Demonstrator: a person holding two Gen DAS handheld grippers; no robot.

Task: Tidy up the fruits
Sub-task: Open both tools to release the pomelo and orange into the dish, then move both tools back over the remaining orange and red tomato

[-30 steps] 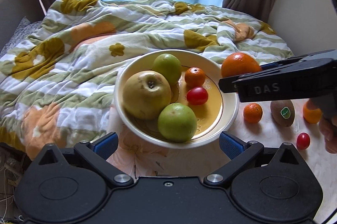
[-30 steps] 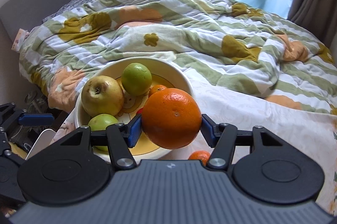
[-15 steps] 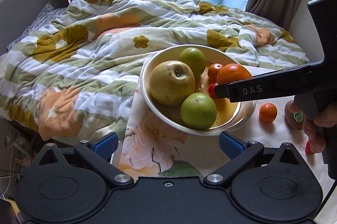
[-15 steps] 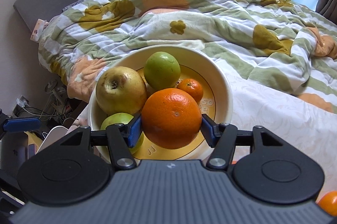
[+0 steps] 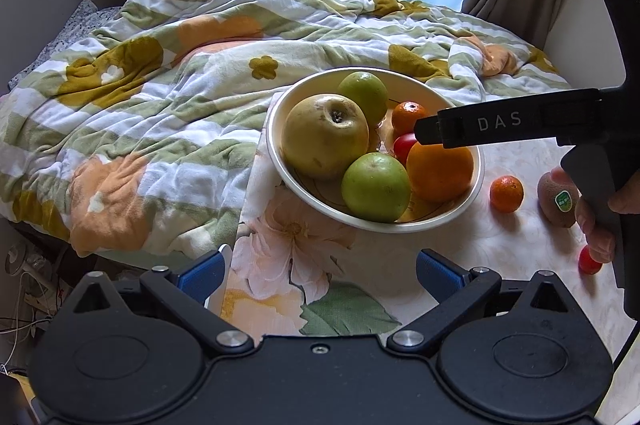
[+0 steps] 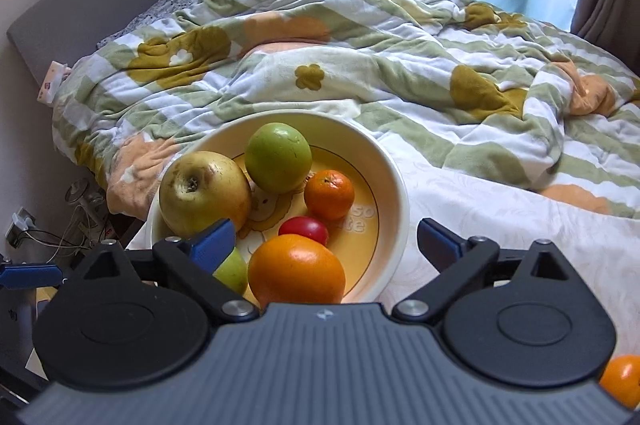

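1. Right gripper (image 6: 326,239) has just been opening. It held the big orange (image 6: 296,271) a sec ago; now its blue pads stand wide, one each side of the orange, not touching it.
2. The orange sits in the bowl (image 6: 396,185), at the near rim, just beside the little red tomato (image 6: 304,230) & the near green apple (image 5: 376,187).
3. So this fruit is done, I think. The drop worked: the orange rests on its own.
4. Also in the bowl: yellow apple (image 6: 204,193), far green apple (image 6: 278,158), small mandarin (image 6: 329,194).
5. Still out of the bowl, on its right side on the cloth: another mandarin (image 5: 506,193), a kiwi (image 5: 558,200) w/ a sticker, a red tomato (image 5: 589,260). Those are prob next.
6. The orange is round, so no long side & no real pointing way. Its stem end is hidden.
7. The kiwi is egg-shaped; its long side tilts, top leaning left toward the bowl.
8. Left gripper (image 5: 320,275) is wide open w/ nothing in it, hanging near the bowl's front rim.
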